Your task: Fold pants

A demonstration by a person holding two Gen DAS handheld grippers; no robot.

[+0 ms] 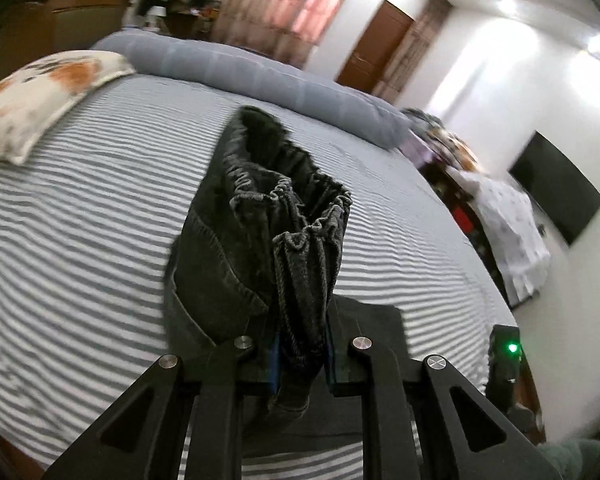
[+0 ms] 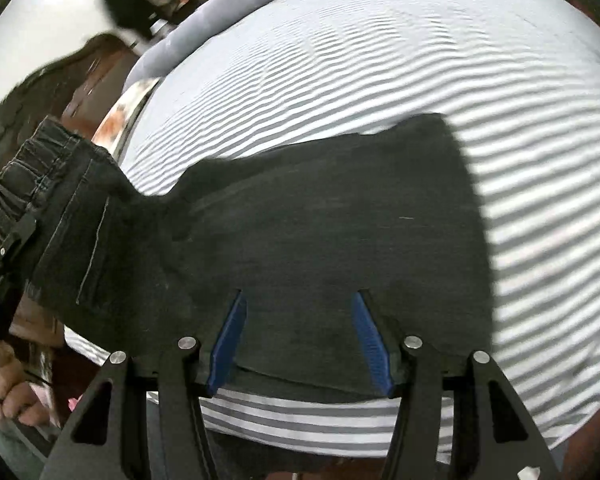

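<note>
Dark grey denim pants (image 1: 260,216) with an elastic waistband lie partly on a grey-and-white striped bed (image 1: 100,220). My left gripper (image 1: 302,344) is shut on a bunched fold of the waistband end and holds it lifted above the bed. In the right wrist view the pants (image 2: 320,232) spread flat across the bed (image 2: 380,80), with the waistband raised at the left. My right gripper (image 2: 300,336) is open, its blue pads (image 2: 230,340) resting over the flat pants near the bed's front edge, holding nothing.
A floral pillow (image 1: 40,92) lies at the bed's far left. A rolled grey blanket (image 1: 260,76) runs along the far side. A dark TV (image 1: 556,188) hangs on the right wall. The person's hand (image 2: 8,380) shows at lower left.
</note>
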